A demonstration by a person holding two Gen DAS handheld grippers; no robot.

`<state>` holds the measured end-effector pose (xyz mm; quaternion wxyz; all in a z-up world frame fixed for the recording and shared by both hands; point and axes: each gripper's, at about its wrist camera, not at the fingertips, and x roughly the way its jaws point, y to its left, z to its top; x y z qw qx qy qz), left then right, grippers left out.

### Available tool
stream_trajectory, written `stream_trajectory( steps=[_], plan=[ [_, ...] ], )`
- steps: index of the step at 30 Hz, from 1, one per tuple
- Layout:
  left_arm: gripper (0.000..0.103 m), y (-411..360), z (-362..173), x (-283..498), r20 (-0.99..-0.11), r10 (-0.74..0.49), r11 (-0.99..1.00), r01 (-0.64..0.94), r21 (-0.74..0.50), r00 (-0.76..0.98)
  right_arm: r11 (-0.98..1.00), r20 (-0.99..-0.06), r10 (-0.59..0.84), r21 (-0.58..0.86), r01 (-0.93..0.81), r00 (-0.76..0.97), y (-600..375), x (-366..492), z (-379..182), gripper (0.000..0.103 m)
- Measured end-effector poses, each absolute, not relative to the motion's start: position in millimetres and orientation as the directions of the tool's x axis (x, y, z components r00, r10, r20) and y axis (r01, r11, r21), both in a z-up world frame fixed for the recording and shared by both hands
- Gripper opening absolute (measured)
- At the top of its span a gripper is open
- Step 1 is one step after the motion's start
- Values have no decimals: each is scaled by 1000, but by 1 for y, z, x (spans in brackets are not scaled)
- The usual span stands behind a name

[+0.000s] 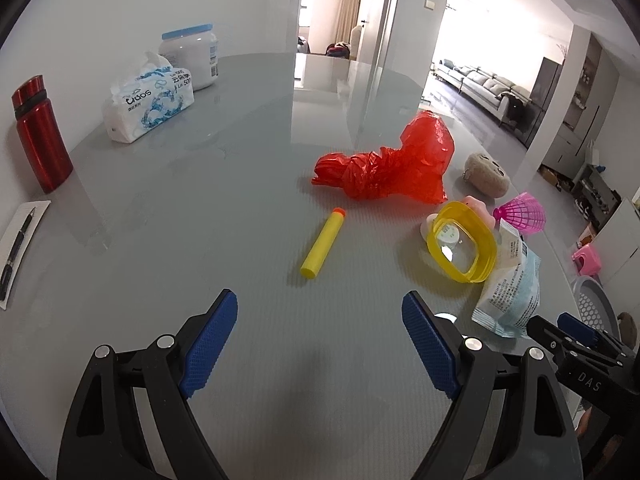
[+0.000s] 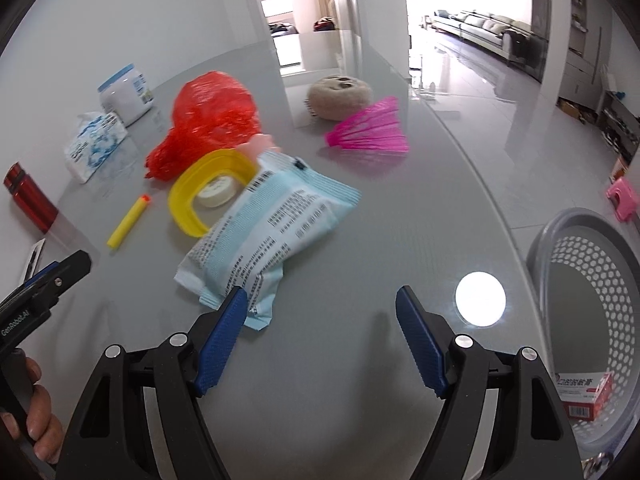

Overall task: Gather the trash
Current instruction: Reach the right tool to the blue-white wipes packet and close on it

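Observation:
A crumpled red plastic bag [image 1: 394, 160] [image 2: 208, 116], a yellow foam dart [image 1: 322, 242] [image 2: 128, 222], a yellow plastic ring lid [image 1: 460, 242] [image 2: 208, 192] and a light blue wrapper packet [image 1: 510, 292] [image 2: 268, 224] lie on the grey table. My left gripper [image 1: 318, 320] is open and empty, just short of the dart. My right gripper [image 2: 320, 316] is open and empty, its left fingertip [image 2: 230, 312] at the packet's near corner. A grey perforated trash basket [image 2: 580, 280] stands beside the table at the right, holding a red and white box [image 2: 586, 394].
A pink shuttlecock [image 2: 370, 128], a beige plush [image 2: 340, 96], a tissue pack [image 1: 148, 98], a white jar [image 1: 192, 56], a red bottle [image 1: 40, 136] and a pen on paper [image 1: 18, 244] are on the table. The table's curved edge runs along the right.

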<state>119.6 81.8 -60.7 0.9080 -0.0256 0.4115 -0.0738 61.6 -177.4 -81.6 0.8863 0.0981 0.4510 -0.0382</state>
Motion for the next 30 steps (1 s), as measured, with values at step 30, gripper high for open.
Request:
stream_trajectory(
  steps=[30],
  plan=[
    [83,86,-71,164,-731,-142,983,181,-25,668,937,-795,100,278,213,599,-154,100,-85,73]
  ],
)
